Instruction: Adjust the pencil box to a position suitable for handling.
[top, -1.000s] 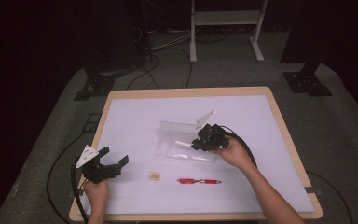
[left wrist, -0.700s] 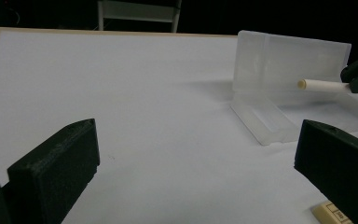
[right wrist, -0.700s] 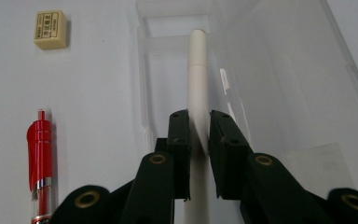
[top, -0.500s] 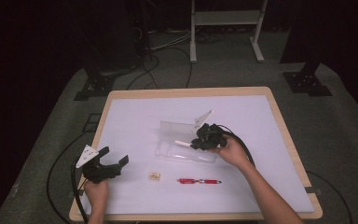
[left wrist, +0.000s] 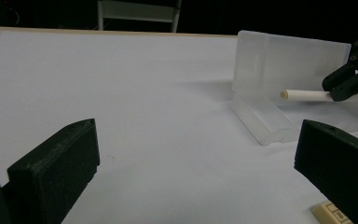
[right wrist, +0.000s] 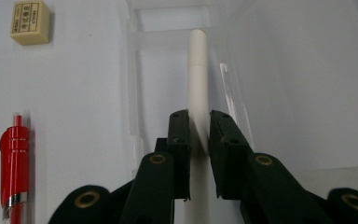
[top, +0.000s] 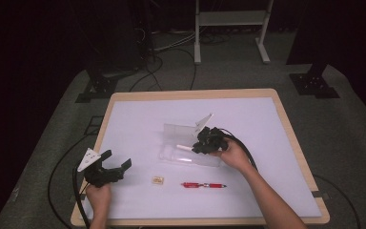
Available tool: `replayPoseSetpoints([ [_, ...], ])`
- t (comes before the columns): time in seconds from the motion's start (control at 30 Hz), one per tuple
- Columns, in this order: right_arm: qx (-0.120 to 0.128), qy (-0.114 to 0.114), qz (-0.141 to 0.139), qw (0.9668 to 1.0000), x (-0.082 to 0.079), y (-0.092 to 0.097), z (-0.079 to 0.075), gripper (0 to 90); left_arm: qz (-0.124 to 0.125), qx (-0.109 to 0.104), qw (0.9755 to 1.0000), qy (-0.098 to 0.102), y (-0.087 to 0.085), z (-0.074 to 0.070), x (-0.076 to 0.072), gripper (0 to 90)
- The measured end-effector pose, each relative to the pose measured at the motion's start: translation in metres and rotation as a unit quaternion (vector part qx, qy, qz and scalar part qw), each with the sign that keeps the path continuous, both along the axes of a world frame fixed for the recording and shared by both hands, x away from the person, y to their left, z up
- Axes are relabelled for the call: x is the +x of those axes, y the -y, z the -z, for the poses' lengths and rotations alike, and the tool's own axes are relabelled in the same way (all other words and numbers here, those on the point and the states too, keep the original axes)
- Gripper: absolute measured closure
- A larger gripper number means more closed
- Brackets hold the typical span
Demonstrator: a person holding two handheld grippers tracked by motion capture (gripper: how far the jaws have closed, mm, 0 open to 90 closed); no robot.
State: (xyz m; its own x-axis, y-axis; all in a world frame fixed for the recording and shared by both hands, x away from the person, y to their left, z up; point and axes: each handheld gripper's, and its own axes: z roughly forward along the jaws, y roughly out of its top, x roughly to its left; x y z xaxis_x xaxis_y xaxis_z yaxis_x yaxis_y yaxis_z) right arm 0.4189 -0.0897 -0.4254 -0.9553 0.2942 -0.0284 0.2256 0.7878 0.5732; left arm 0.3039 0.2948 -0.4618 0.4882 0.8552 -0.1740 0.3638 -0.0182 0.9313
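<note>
White pen (top: 185, 148) lying level over clear case (top: 190, 157), tip pointing left, right gripper (top: 201, 144) clamped on it, left gripper (top: 115, 165) jaws apart, empty

Each hand-held claw is built of matte black plastic; the left claw (top: 116, 168) carries a light grey three-cornered plate on top, and the right claw (top: 201, 145) has a similar pale plate above it. A black cable trails from each unit, looping off the left one toward the floor and arcing behind the right one. On the right claw (right wrist: 199, 135), brass-coloured pivot fasteners sit in the linkage arms and small screw holes mark the flat rectangular jaw blocks; both forearms are bare, without sleeves.
</note>
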Motion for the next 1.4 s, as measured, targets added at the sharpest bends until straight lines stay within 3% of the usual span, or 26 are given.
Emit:
replayPoseSetpoints([
  [0.93, -0.017, -0.017, -0.001, 0.9997, 0.008, -0.004, 0.018, 77.9, 0.001, 0.000, 1.0000, 0.001, 0.000, 0.000, 0.000, 0.0],
  [1.4, -0.005, -0.020, 0.002, 0.9998, 0.008, 0.000, 0.015, 75.7, 0.001, 0.000, 1.0000, 0.001, 0.000, 0.000, 0.000, 0.0],
])
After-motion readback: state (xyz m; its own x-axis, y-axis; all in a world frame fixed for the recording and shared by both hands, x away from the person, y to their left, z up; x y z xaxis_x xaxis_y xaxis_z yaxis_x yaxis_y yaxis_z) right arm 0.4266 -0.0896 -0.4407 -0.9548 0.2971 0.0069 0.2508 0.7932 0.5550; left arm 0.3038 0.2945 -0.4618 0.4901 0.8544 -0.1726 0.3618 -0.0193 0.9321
